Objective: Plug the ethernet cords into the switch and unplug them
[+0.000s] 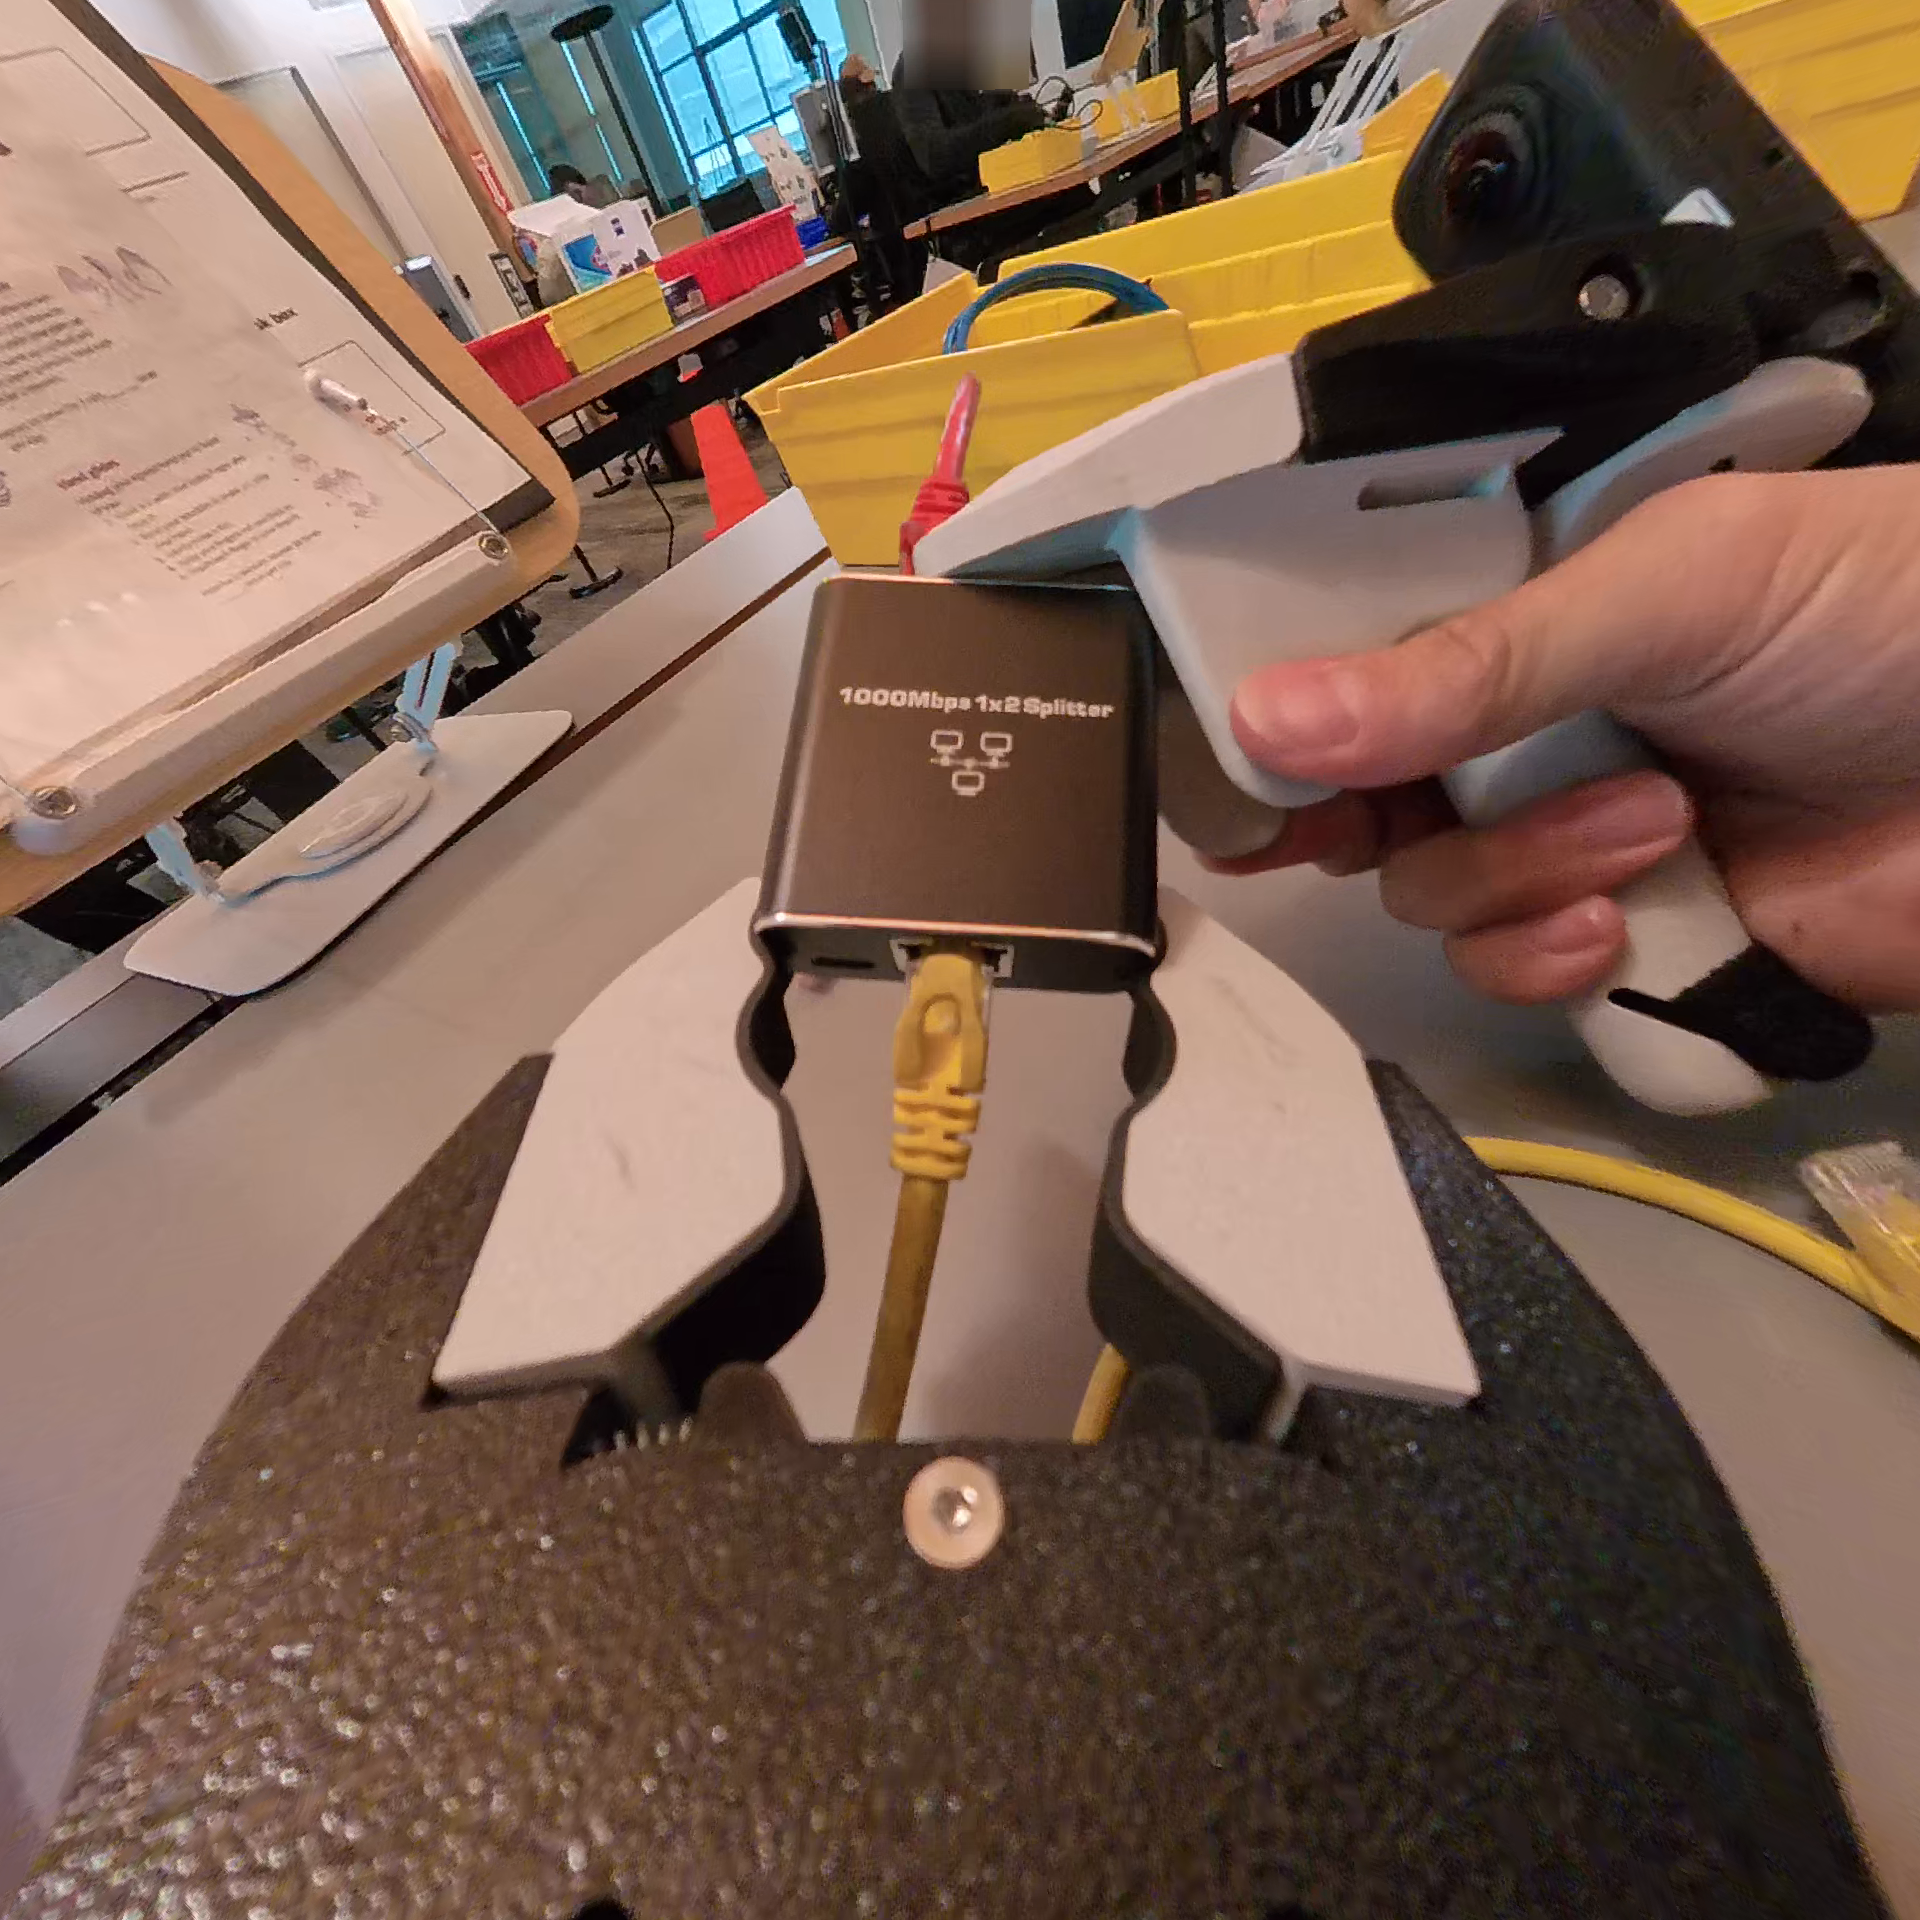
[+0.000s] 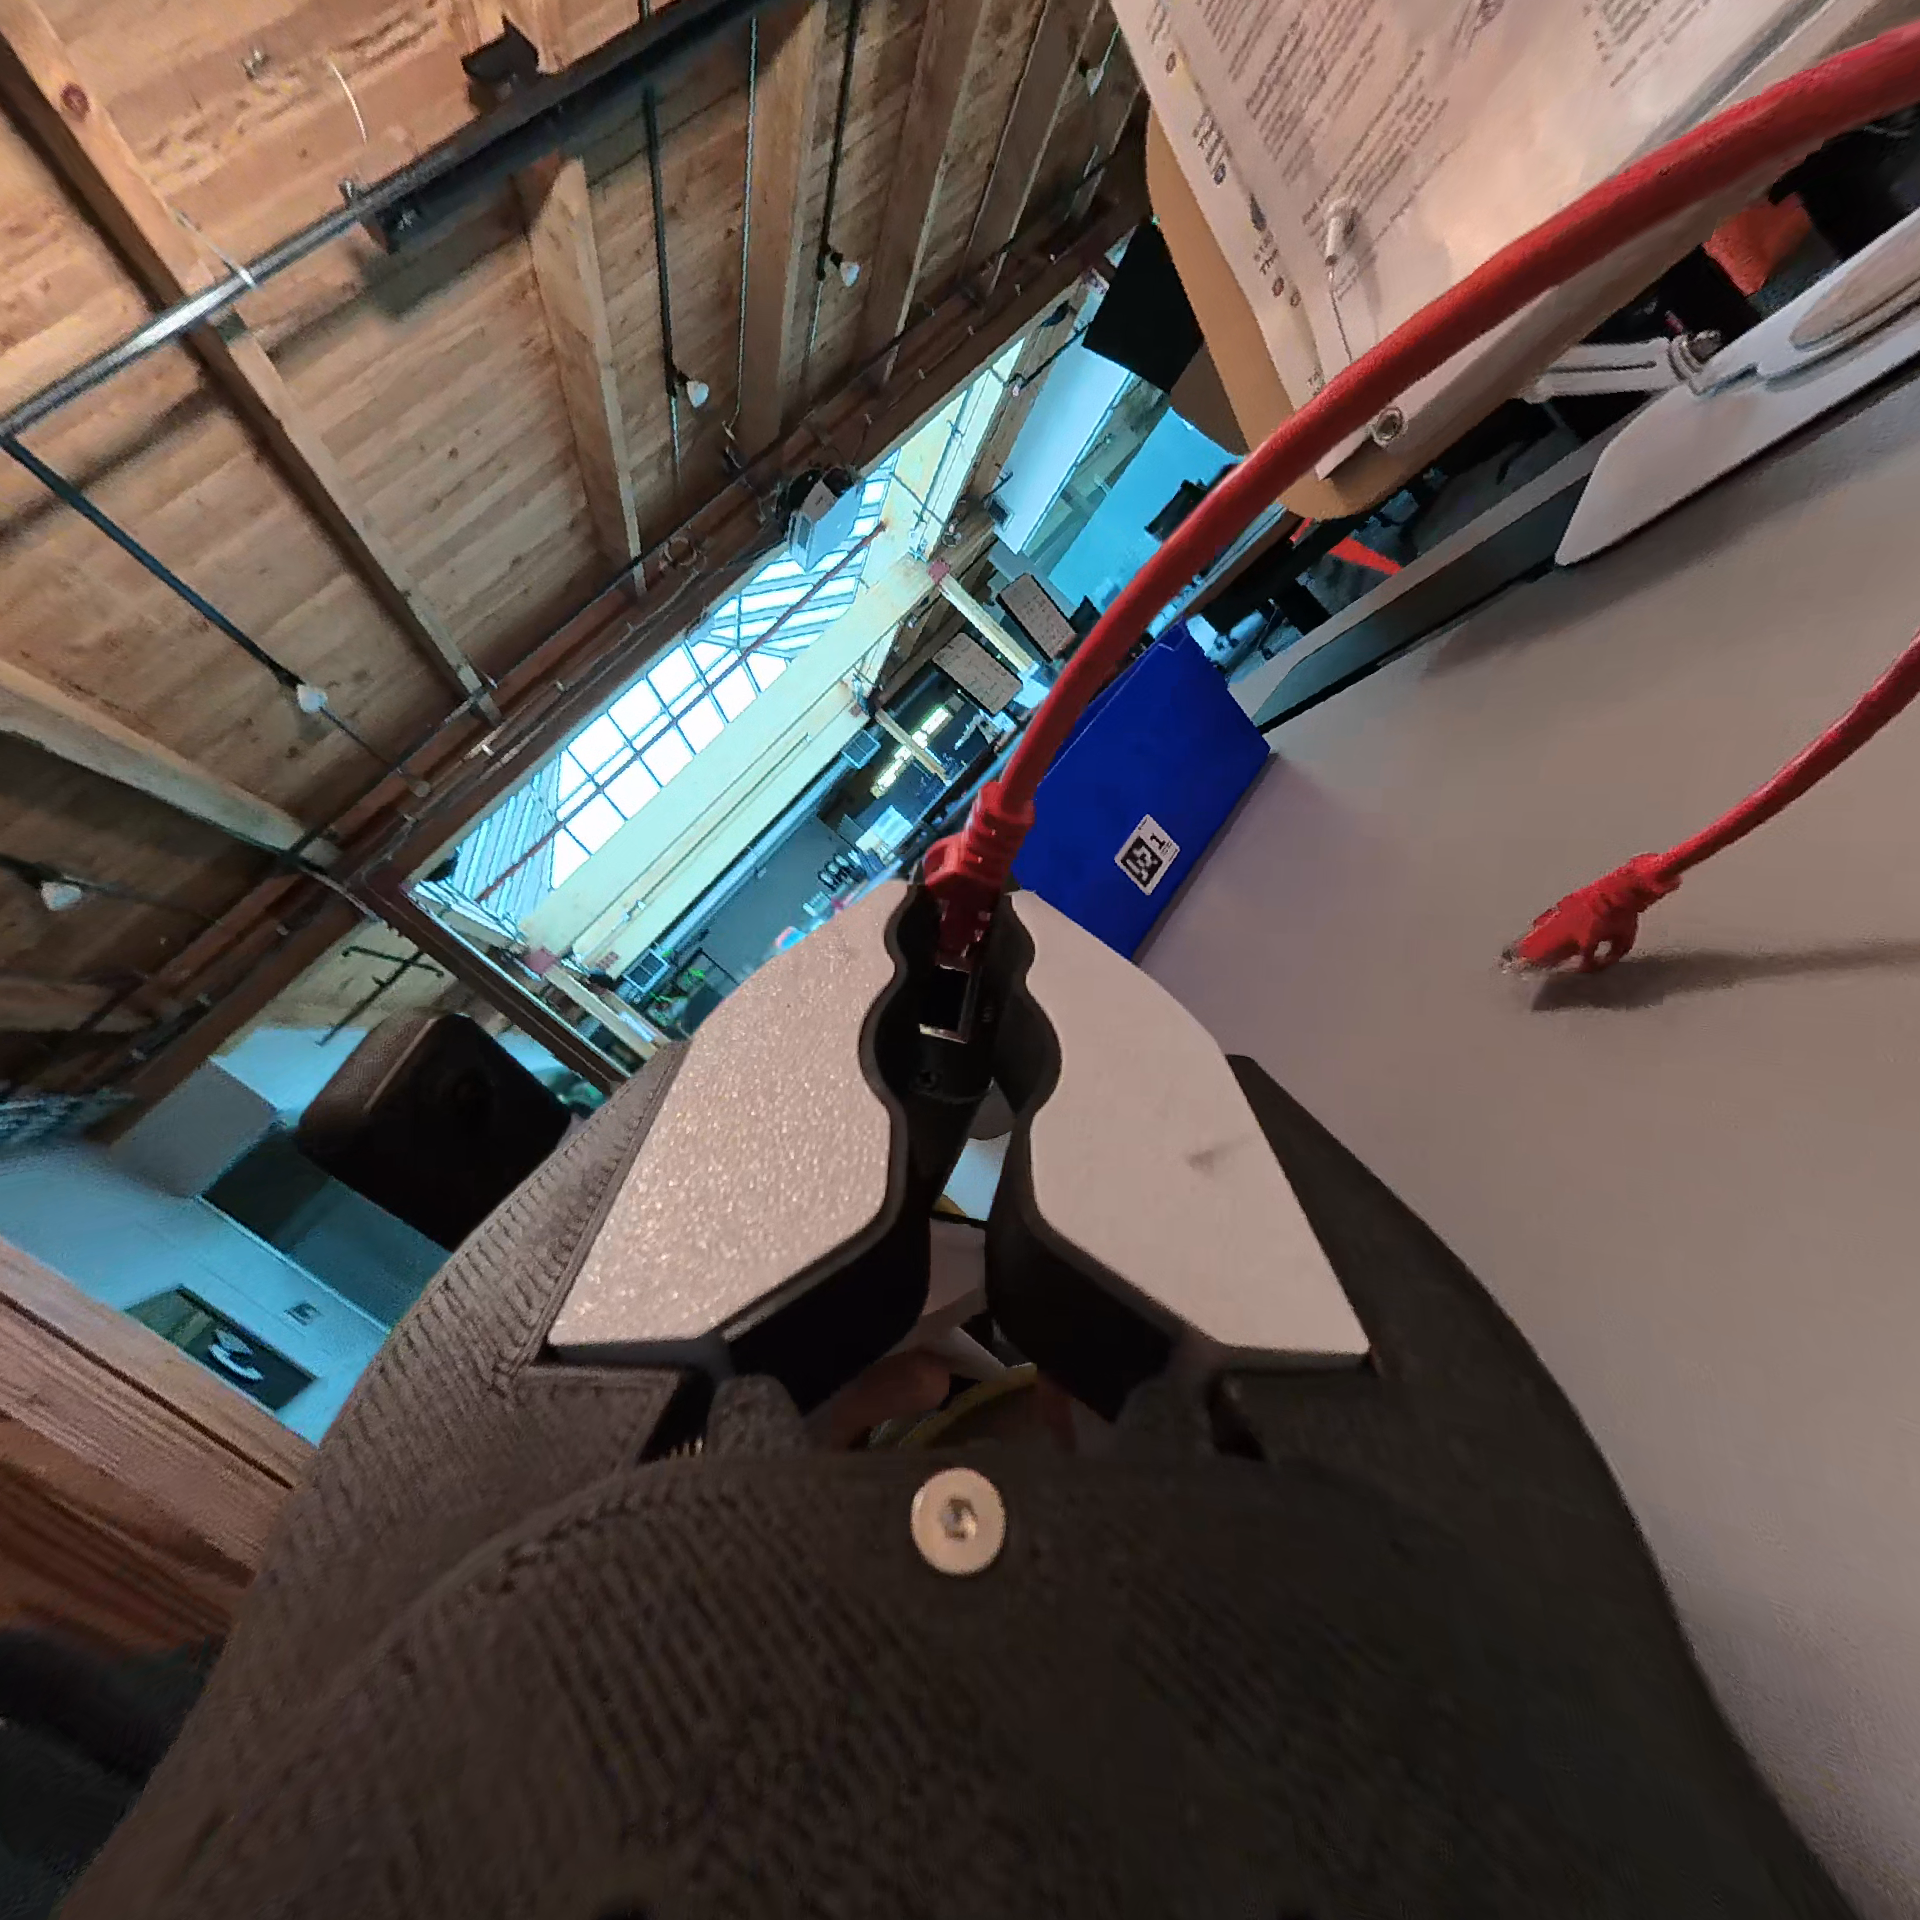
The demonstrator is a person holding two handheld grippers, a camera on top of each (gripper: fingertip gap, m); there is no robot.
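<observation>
The black switch (image 1: 966,748) is held off the grey table (image 1: 364,1091). My left gripper (image 1: 956,977) is shut on its near end, one fingertip at each side. A yellow cord (image 1: 920,1247) runs between those fingers, and its plug (image 1: 940,1039) sits in the near port. My right gripper (image 1: 1164,665), held in a hand (image 1: 1662,727), comes in from the right and clamps the far end. In the right wrist view it (image 2: 951,977) is shut on the switch (image 2: 935,1049). A red cord (image 2: 1351,343) has its plug (image 2: 971,873) in a far port.
The red cord's other plug (image 2: 1569,935) lies loose on the table (image 2: 1558,1195). A loose yellow plug (image 1: 1870,1195) lies at the right. A document stand (image 1: 208,416) is on the left. Yellow bins (image 1: 935,436), one holding a blue cable (image 1: 1060,281), stand behind. A blue bin (image 2: 1143,790) sits at the table edge.
</observation>
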